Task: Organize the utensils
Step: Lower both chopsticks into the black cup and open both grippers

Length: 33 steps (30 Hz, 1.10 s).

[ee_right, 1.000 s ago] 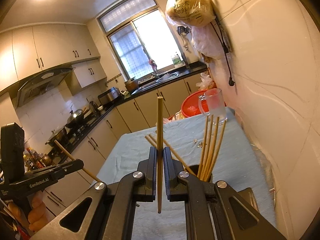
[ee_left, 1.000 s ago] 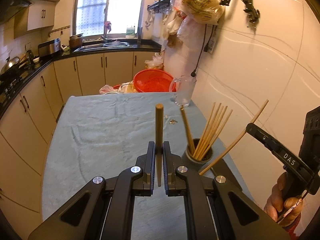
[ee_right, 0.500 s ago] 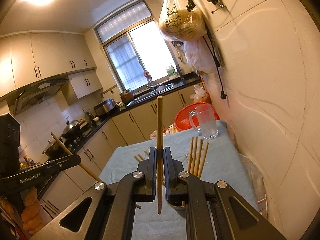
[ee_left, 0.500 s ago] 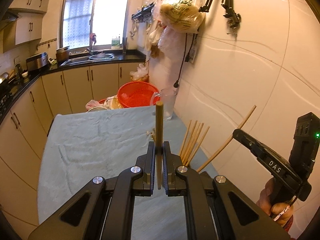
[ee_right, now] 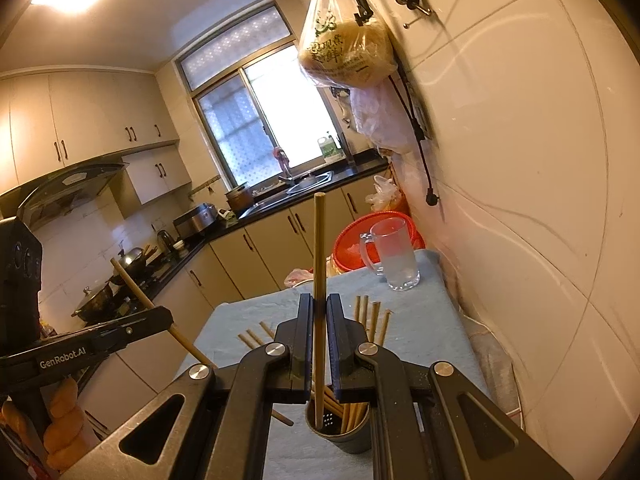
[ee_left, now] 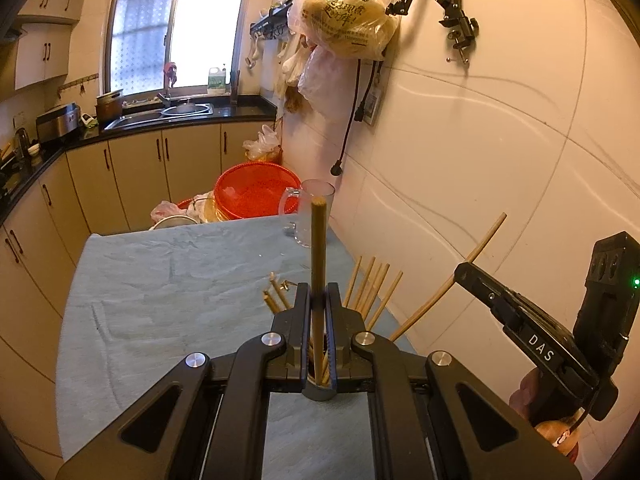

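Progress: partly done; several chopsticks [ee_right: 374, 320] already standing in the holder [ee_right: 340, 436]; two more in the grippers, not yet dropped in
Left gripper [ee_left: 319, 308]: clamped tight on one chopstick [ee_left: 318, 248], upright, above the holder
Right gripper [ee_right: 319, 316]: clamped on another chopstick [ee_right: 319, 248], tip near the holder's mouth, possibly just inside
Holder: dark cup on the blue cloth [ee_left: 160, 288], near the wall
Glass mug [ee_right: 394, 256]: seemingly empty, at the cloth's far end

The cup [ee_right: 340, 428] of chopsticks [ee_right: 370, 320] stands just below my fingers, near the table's [ee_left: 160, 300] wall edge. A glass mug [ee_right: 394, 254] blocks the far wall corner. The table's left side lies free.
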Available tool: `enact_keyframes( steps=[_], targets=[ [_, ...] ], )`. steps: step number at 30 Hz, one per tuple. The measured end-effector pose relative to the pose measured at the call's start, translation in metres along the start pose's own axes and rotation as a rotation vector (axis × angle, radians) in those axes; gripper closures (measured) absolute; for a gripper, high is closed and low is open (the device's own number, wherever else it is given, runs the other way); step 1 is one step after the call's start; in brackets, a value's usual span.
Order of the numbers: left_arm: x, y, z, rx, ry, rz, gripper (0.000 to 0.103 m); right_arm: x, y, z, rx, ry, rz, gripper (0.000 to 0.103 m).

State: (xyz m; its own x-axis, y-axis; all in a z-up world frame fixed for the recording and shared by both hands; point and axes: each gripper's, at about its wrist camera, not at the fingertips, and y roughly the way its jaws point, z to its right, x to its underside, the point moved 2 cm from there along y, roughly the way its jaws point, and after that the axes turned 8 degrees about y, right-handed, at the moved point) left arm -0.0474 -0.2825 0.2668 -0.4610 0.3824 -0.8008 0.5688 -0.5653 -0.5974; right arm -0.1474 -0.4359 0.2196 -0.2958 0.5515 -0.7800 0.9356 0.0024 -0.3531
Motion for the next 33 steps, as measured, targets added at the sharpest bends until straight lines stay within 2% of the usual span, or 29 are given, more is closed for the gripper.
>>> enact_keyframes(
  steps=[16, 33],
  targets=[
    [0.009, 0.047, -0.002, 0.016, -0.006, -0.061, 0.097, 0.006, 0.037, 0.016, 0.038, -0.001, -0.052, 0.096],
    [0.032, 0.066, -0.007, 0.008, -0.005, -0.088, 0.097, 0.033, 0.065, 0.025, 0.072, -0.016, -0.118, 0.096]
  ],
)
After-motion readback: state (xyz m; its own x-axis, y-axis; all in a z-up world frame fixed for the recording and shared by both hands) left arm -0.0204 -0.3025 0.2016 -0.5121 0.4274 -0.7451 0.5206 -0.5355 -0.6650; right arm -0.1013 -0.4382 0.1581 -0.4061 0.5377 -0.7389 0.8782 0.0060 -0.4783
